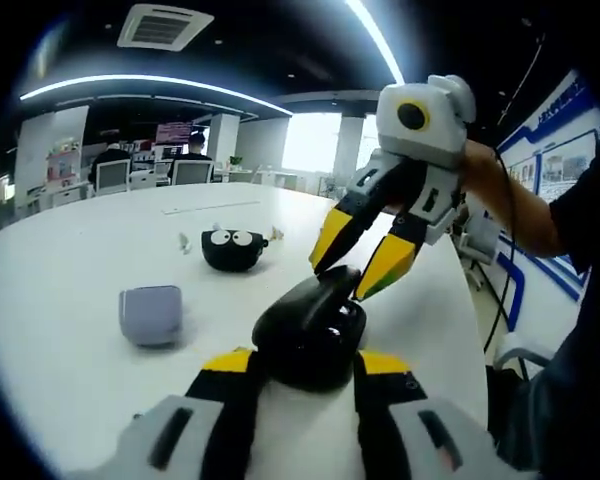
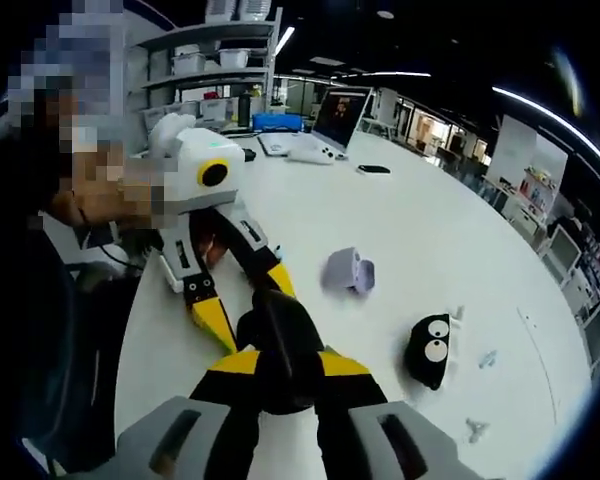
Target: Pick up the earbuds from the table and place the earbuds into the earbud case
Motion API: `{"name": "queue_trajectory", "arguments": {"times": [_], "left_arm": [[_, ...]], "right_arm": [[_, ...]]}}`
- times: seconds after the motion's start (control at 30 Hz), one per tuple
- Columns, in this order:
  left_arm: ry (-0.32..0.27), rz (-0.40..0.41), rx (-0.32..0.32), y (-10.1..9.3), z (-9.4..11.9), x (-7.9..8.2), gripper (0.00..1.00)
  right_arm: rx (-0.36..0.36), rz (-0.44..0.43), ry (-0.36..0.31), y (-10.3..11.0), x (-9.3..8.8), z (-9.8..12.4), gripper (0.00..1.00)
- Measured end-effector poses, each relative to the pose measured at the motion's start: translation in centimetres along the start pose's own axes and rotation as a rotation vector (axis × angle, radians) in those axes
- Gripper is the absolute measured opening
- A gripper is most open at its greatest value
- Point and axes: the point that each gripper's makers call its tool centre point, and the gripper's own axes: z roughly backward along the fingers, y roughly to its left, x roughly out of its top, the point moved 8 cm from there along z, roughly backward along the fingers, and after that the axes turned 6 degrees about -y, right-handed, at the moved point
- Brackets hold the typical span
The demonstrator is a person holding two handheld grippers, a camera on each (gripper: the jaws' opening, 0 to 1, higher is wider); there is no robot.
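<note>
Left gripper [image 1: 305,365] jaws clamp the black case [image 1: 310,335] near the table [image 1: 70,270] edge; right gripper [image 1: 365,268] jaws grip its lid. The smooth, rigid shell looks slippery: hold its sides. Earbuds [image 2: 488,359] look tiny, light.

White table [image 1: 70,270] w/ a lavender case [image 1: 151,315] lying closed, and beyond it a black case w/ googly eyes [image 1: 232,249]; the two sit apart. In the right gripper view the lavender case [image 2: 349,271] stands open, the googly-eyed black one [image 2: 429,351] is nearer the table [image 2: 420,220] edge, and a laptop [image 2: 325,127] plus a dark phone [image 2: 374,169] sit at the far end by shelving w/ bins [image 2: 210,70]. Bkgd of the left gripper view: office chairs [image 1: 150,174], ceiling vent [image 1: 164,25], strip lights, blue-white wall board [image 1: 560,150].
</note>
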Motion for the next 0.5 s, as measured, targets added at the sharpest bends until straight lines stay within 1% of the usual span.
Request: {"name": "queue_trajectory", "arguments": {"times": [0.13,0.2,0.27,0.5], "left_arm": [[-0.001,0.000,0.002,0.0,0.0,0.0,0.40],[-0.002,0.000,0.002,0.0,0.0,0.0,0.40],[-0.001,0.000,0.002,0.0,0.0,0.0,0.40],[-0.001,0.000,0.001,0.0,0.0,0.0,0.40]], "right_arm": [[-0.016,0.017,-0.002,0.6,-0.2,-0.1,0.20],[-0.001,0.001,-0.006,1.1,-0.3,-0.1,0.19],[-0.001,0.006,-0.006,1.2,-0.5,-0.2,0.17],[0.005,-0.020,-0.002,1.5,-1.3,-0.6,0.17]]}}
